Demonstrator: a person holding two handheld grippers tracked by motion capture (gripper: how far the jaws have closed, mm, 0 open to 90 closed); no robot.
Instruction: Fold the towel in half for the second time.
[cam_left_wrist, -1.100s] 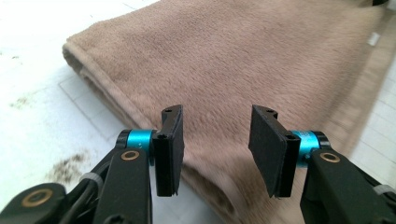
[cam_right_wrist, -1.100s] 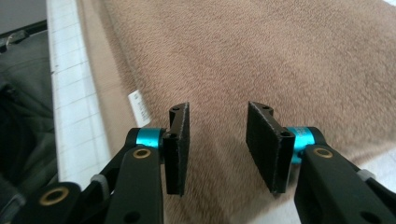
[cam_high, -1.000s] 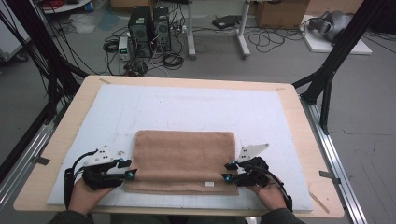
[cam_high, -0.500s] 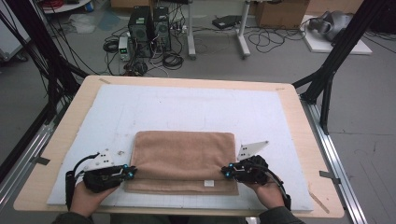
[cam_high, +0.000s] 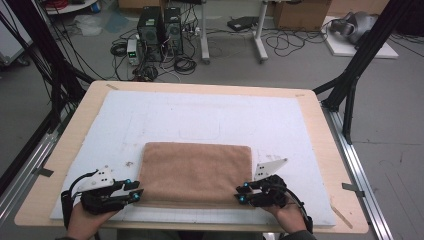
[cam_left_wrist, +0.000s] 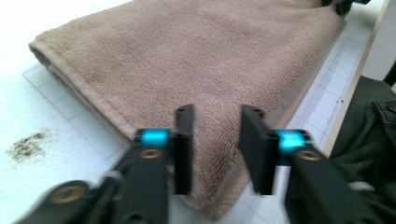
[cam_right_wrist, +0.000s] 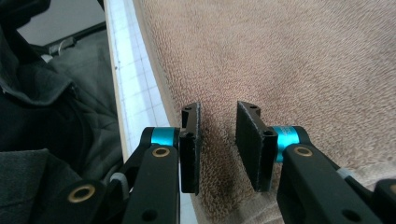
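While the folded towel (cam_high: 196, 172) lies near the surface's (cam_high: 310, 125) front edge, left tongs (cam_left_wrist: 217, 147) and right tongs (cam_right_wrist: 217, 144) have just been opening, narrow gap over its near corners, gripping nothing. Looks like regrasp: next, pinch both corners evenly.

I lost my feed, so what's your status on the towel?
Left gripper and right gripper: jaws just reopened, apart above the near corners. Folded towel flat on white mat. Nothing in the way.
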